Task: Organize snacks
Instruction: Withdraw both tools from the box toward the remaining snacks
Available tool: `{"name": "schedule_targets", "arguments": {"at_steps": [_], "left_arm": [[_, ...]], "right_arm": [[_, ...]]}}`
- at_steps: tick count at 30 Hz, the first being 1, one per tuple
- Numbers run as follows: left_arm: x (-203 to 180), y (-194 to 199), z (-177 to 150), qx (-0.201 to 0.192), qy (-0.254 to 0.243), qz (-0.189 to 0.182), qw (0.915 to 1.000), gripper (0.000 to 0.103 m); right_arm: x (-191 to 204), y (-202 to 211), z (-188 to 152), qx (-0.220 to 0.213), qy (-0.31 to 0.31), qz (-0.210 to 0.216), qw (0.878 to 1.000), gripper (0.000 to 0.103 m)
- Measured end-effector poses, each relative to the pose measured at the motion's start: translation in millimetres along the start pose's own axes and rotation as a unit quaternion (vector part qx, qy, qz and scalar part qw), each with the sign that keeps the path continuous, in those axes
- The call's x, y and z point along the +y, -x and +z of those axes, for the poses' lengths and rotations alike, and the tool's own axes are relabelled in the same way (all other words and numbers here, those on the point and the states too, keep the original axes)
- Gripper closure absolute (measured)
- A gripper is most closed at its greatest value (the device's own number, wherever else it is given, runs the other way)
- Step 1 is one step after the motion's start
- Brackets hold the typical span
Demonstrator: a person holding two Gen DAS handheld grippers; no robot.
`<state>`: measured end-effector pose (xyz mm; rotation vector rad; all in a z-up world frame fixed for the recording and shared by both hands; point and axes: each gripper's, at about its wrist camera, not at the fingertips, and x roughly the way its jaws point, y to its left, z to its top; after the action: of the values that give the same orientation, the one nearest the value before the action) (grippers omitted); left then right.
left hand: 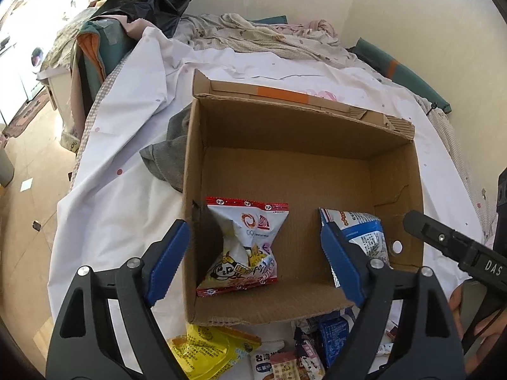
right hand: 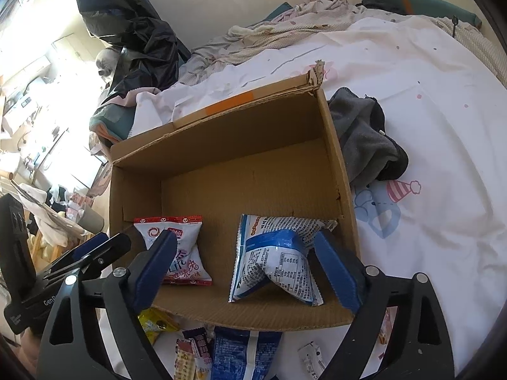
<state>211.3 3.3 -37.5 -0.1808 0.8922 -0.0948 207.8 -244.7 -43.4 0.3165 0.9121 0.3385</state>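
Both grippers spread wide, nothing pinched: left gripper (left hand: 256, 259) over the red-and-white packet (left hand: 242, 247), right gripper (right hand: 250, 269) over the blue-and-white packet (right hand: 275, 262), both lying in the cardboard box (left hand: 298, 126). Lift straight out clear of the walls, then go for the loose snacks (right hand: 221, 354) just outside the near wall, one packet per gripper.

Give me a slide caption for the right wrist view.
Right gripper open over the blue snack packet in the cardboard box.

Setting identified as a home bedroom: a bed (right hand: 427, 126) covered with a printed sheet, crumpled bedding (left hand: 253, 36), a washing machine (left hand: 36, 57) beyond.
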Motion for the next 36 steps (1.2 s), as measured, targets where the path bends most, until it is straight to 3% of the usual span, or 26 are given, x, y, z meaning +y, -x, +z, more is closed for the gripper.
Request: {"name": "schedule_targets", "arguments": {"at_steps": [5, 14, 16, 19, 24, 28, 36], "left_arm": [[5.4, 14.6, -4.5, -0.017, 0.0, -0.003, 0.9999, 0.02], [12.9, 44.0, -11.6, -0.035, -0.024, 0.046, 0.998, 0.019], [12.7, 53.7, -13.8, -0.053, -0.032, 0.062, 0.9962, 0.006], [15.0, 64.5, -19.8, -0.067, -0.033, 0.071, 0.9947, 0.0], [18.4, 68.6, -32.6, -0.049, -0.032, 0.08, 0.9951, 0.0], [23.3, 76.3, -39.8, -0.048, -0.023, 0.107, 0.9928, 0.0], [41.5, 81.2, -54.0, -0.016, 0.017, 0.102, 0.9945, 0.001]], "right_arm": [[8.4, 10.8, -7.1, -0.006, 0.019, 0.0, 1.0, 0.012], [20.8, 37.6, -21.0, -0.025, 0.044, -0.026, 0.998, 0.012], [23.7, 42.0, -24.0, -0.024, 0.049, -0.024, 0.998, 0.012], [24.3, 48.6, -30.9, -0.023, 0.045, -0.025, 0.998, 0.012], [23.7, 58.4, -44.0, -0.023, 0.033, -0.023, 0.999, 0.012], [19.5, 64.2, -55.9, -0.015, 0.015, -0.017, 1.0, 0.012], [6.9, 69.4, -68.4, 0.004, -0.014, -0.024, 1.0, 0.011]]}}
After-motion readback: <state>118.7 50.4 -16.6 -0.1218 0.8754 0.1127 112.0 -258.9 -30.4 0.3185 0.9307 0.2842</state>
